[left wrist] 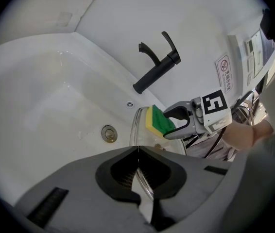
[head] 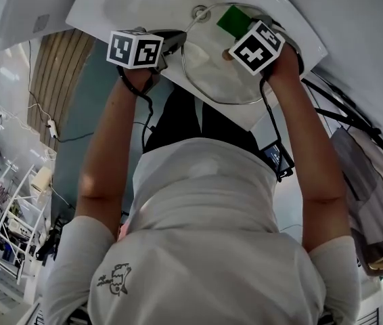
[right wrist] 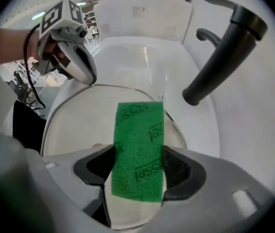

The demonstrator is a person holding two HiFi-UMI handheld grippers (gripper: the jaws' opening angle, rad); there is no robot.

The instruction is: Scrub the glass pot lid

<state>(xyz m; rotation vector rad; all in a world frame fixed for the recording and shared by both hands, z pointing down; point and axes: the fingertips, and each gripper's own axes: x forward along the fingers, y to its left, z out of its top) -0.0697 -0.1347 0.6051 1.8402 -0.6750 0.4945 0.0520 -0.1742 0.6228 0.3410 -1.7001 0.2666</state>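
Observation:
The round glass pot lid (head: 208, 70) is held on a slant over the white sink. My left gripper (head: 172, 45) is shut on the lid's rim, and the metal edge (left wrist: 138, 171) runs straight between its jaws. My right gripper (head: 240, 34) is shut on a green and yellow sponge (head: 233, 20) and points down at the lid's far side. In the right gripper view the sponge's green face (right wrist: 138, 149) lies over the glass (right wrist: 84, 125), with the left gripper (right wrist: 88, 77) on the lid's upper left rim. The left gripper view shows the sponge (left wrist: 159, 121) against the lid's top edge (left wrist: 140, 125).
A black faucet (left wrist: 158, 64) rises from the back of the sink, close to the right gripper (right wrist: 225, 52). The drain (left wrist: 109, 133) lies in the basin (left wrist: 55, 96) below the lid. Black cables hang from both grippers down the person's front.

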